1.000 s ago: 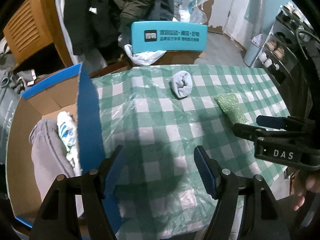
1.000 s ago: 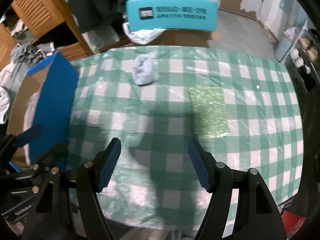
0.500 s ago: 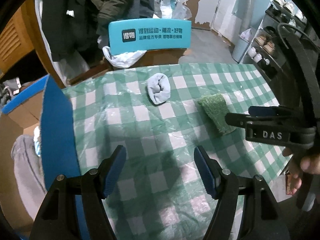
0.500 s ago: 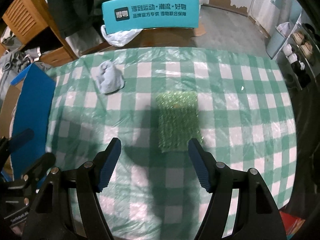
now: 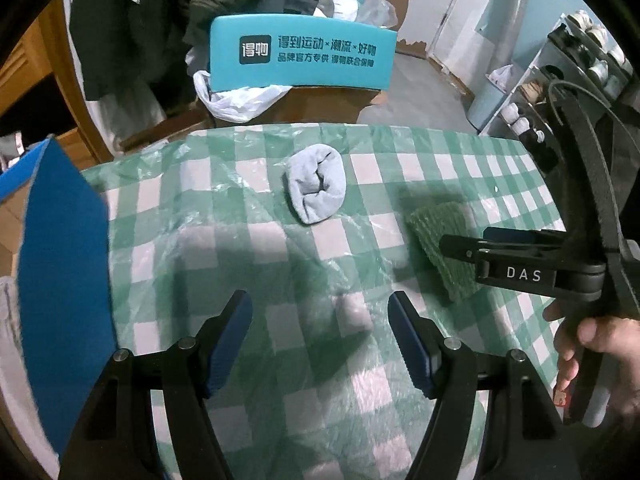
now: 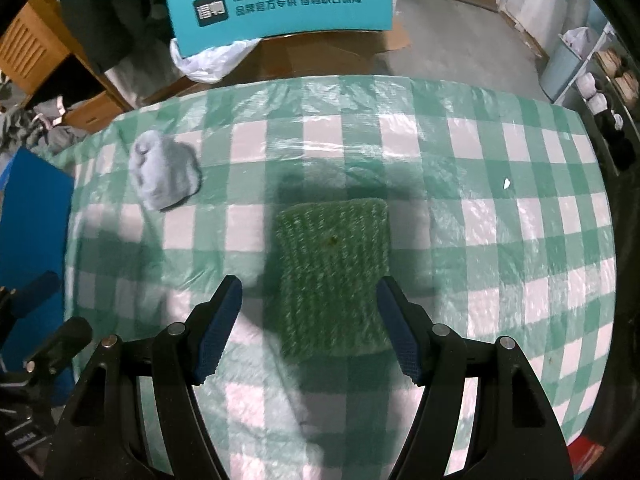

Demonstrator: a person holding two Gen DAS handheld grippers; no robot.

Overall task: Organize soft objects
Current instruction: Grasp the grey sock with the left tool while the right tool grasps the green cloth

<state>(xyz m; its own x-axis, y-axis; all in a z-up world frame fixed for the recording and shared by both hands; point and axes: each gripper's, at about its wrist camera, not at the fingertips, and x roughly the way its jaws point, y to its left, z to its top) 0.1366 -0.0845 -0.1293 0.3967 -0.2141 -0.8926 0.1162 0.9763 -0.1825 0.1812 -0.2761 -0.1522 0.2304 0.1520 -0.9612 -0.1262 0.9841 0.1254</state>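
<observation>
Where the worktop [image 5: 256,216] ends on the left, a cardboard box with a stiff blue flap [image 5: 60,280] stands against its edge; a sliver of pale grey fabric shows at the box's lower left, too cut off to identify. A crinkled, glossy green-and-white checked plastic cloth covers the worktop. The left claw [image 5: 320,340] hangs over bare cloth with its ribbed blue pads spread wide and nothing between them. Beyond it lies a rolled light blue sock [image 5: 316,188], a soft rounded bundle, near the far edge. Further right lies a flat, rectangular green scouring pad [image 6: 334,272] with a coarse woven texture. The right claw [image 6: 310,328] hovers over the pad's near end, jaws wide apart, one on each side, pads clear of it. A hand [image 5: 592,344] grips that claw's handle. Behind the worktop stands a curved teal chair back [image 5: 304,58] printed with characters.
</observation>
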